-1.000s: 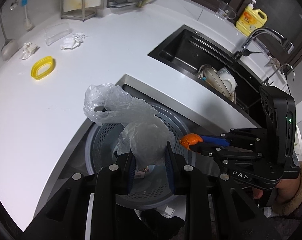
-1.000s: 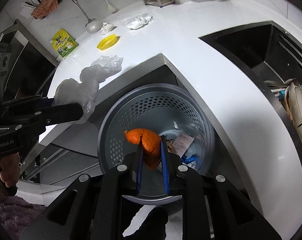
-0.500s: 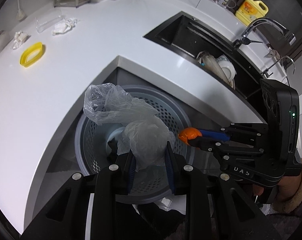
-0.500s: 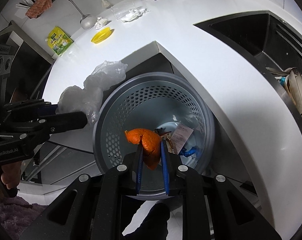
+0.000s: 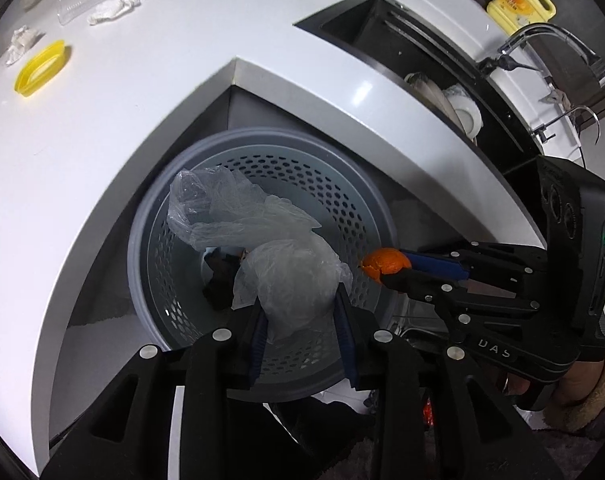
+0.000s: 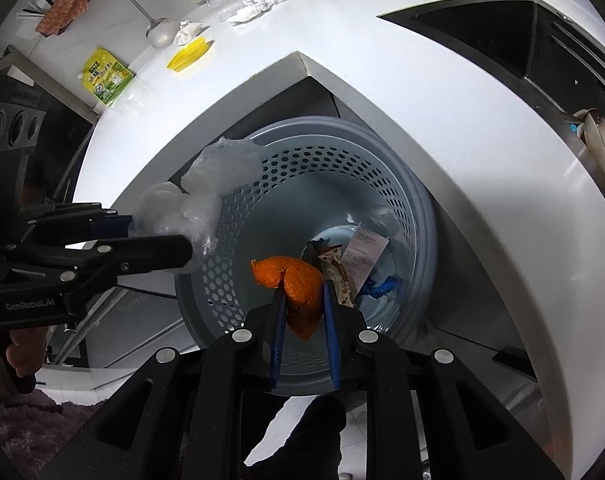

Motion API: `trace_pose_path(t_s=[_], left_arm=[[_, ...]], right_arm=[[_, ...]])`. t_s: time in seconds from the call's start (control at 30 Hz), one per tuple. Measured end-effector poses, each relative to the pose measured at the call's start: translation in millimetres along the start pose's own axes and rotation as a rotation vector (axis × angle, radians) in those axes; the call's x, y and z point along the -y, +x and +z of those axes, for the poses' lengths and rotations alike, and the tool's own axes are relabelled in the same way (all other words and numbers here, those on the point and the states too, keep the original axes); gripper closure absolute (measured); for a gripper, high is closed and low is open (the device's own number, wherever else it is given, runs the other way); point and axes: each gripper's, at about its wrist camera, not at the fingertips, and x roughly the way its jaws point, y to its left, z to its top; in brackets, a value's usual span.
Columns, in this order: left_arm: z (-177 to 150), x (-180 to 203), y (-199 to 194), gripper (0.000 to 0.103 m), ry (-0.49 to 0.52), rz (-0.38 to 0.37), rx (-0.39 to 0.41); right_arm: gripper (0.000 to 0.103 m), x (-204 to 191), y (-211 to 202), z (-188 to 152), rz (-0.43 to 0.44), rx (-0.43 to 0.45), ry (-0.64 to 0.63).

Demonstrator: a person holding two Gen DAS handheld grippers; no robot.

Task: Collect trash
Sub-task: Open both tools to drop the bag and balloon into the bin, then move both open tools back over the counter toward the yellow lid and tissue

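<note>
Hovering over trash basket (image 5: 258, 152) | left gripper (image 5: 302, 312) fingers just easing apart around plastic bag (image 5: 286, 272) | right gripper (image 6: 302, 304) fingers clamp orange peel (image 6: 298, 284)

Open basket mouth (image 5: 258, 152) below both tools; desk corner (image 5: 238, 76) overhanging its far rim, trash (image 6: 354, 256) at bottom.

A crumpled, translucent plastic bag (image 5: 270, 256) hangs over the open mouth of a round grey perforated trash basket (image 5: 322, 168), its lower bunch pinched between 2 blue pads and its loose end spreading up and left. A curled piece of orange peel (image 6: 298, 284), bright orange and bumpy, sits clamped between 2 other blue pads above the basket's interior. Inside the basket lie a paper receipt (image 6: 366, 248), a snack wrapper (image 6: 338, 276) and blue scraps (image 6: 382, 286).
</note>
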Motion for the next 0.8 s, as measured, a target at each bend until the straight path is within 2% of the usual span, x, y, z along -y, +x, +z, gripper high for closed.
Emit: trace_pose_path(t_s=[0.17, 0.23, 0.3, 0.37, 0.43, 0.53, 0.8], left_arm=[[4, -3, 3, 0.068, -0.001, -0.005, -0.008], [7, -5, 3, 0.053, -0.007, -0.008, -0.008], [9, -7, 1, 0.043, -0.015, -0.009, -0.001], [10, -9, 0, 0.042, -0.022, -0.018, -0.003], [12, -11, 0, 0.041, -0.032, -0.017, -0.004], [16, -14, -4, 0.041, -0.043, -0.023, 0.002], [31, -23, -23, 0.041, -0.032, 0.029, 0.062]], right_arm=[[0.082, 3, 4, 1, 0.002, -0.010, 0.019], [0.073, 3, 5, 1, 0.002, -0.009, 0.023], [0.065, 3, 3, 2, -0.003, -0.003, 0.023], [0.052, 4, 3, 4, -0.005, 0.001, 0.033], [0.052, 5, 2, 6, -0.004, 0.004, 0.042], [0.044, 6, 2, 9, -0.005, 0.008, 0.050], [0.043, -3, -7, 30, 0.001, 0.059, 0.047]])
